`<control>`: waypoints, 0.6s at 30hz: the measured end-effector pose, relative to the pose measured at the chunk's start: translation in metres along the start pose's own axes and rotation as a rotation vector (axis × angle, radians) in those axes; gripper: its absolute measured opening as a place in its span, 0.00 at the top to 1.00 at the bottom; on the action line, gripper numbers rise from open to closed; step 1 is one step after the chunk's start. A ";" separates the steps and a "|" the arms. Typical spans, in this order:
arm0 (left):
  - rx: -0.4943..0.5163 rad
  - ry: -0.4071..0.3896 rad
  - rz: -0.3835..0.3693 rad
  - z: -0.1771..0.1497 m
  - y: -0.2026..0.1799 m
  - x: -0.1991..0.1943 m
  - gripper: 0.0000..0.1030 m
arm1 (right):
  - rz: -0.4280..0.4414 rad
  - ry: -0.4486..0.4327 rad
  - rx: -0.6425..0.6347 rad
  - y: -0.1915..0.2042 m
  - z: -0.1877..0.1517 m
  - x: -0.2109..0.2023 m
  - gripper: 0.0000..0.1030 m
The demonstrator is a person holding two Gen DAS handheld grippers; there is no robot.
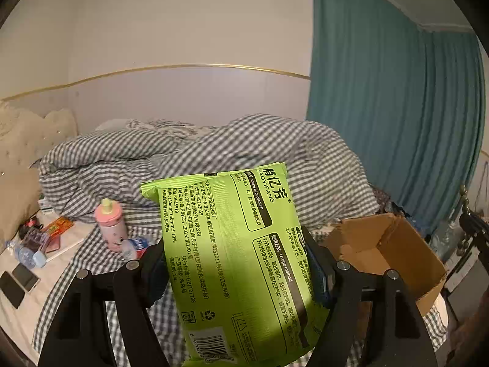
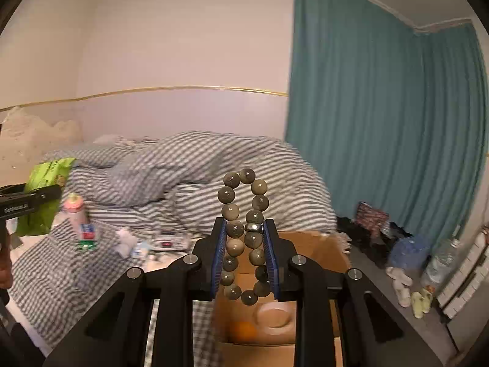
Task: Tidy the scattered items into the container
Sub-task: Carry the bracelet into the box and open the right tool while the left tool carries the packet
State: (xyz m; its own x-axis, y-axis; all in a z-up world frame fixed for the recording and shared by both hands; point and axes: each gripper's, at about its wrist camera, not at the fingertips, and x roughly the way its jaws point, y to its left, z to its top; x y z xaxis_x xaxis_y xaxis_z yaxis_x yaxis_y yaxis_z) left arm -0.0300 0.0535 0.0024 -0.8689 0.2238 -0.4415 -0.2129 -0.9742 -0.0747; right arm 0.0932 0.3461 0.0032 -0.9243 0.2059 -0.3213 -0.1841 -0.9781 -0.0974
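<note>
My left gripper is shut on a green wet-wipes pack, held upright above the bed. An open cardboard box stands just to its right. My right gripper is shut on a loop of grey-brown beads, a bracelet, over the same cardboard box. Inside the box lie an orange and a round beige dish-like thing. The wipes pack also shows at the far left of the right wrist view.
On the bed stand a pink bottle and a small water bottle; phones and small items lie at the left. A checked duvet is heaped behind. Teal curtain, slippers and water jugs are on the right.
</note>
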 end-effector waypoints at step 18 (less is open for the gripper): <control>0.112 0.040 -0.137 -0.005 -0.107 0.036 0.27 | -0.079 0.261 0.046 -0.110 -0.057 0.068 0.77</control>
State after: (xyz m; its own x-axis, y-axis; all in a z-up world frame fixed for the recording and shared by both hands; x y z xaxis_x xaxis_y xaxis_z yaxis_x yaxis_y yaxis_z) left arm -0.0364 0.1654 -0.0103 -0.8103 0.3506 -0.4695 -0.3785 -0.9248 -0.0372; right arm 0.0696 0.4692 -0.0617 -0.7901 0.2766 -0.5470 -0.2723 -0.9579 -0.0911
